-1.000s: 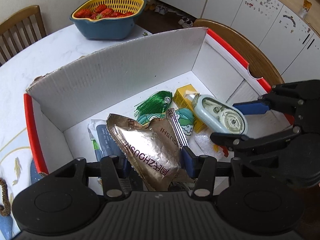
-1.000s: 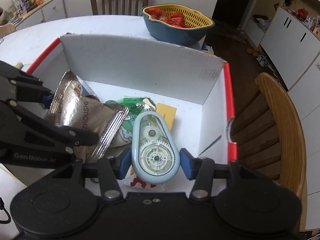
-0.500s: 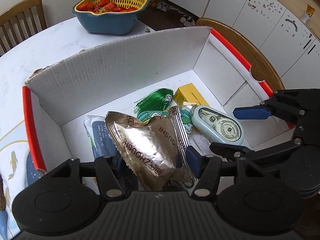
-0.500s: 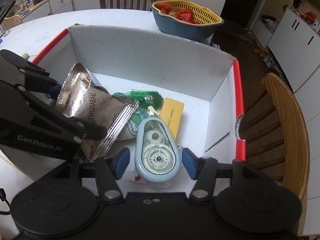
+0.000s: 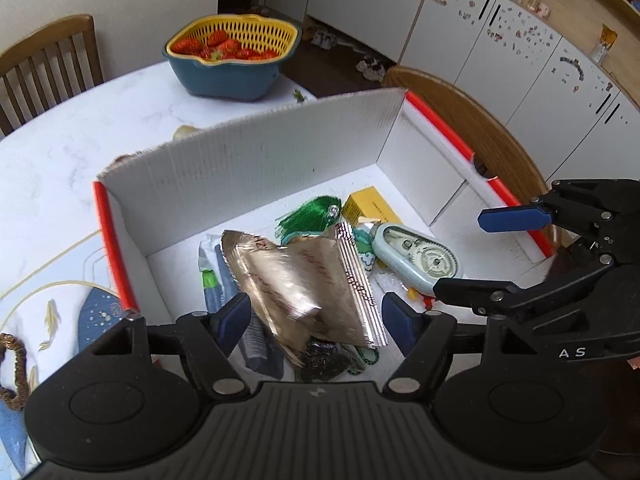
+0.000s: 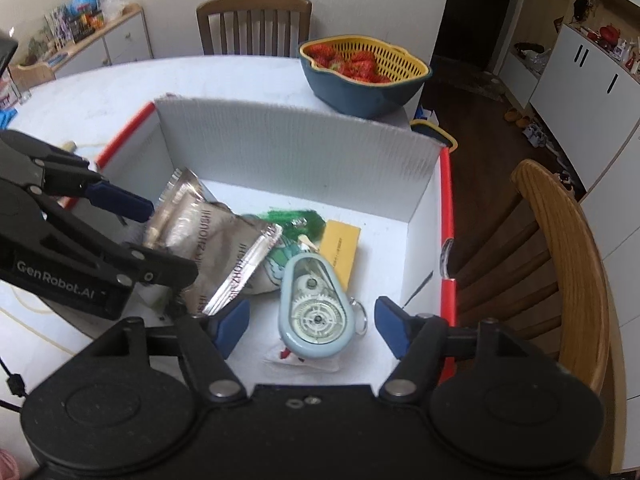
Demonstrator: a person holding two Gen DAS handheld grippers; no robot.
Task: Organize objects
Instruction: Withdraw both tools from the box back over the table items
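Foil packet (image 5: 308, 280) & tape dispenser (image 6: 316, 308) now dropped in box (image 5: 248, 168); both grippers, left (image 5: 316, 318) & right (image 6: 312, 326), spread wide, nothing gripped — two items sorted.

left gripper (image 6: 132, 236) body: "GenRobot.AI" in white | foil snack pouch (image 6: 212, 248): "ZHOUSHI" twice, on face and along crimped edge | right gripper (image 5: 480, 256) body: "A S" | yellow box (image 6: 340, 252): print too small to read
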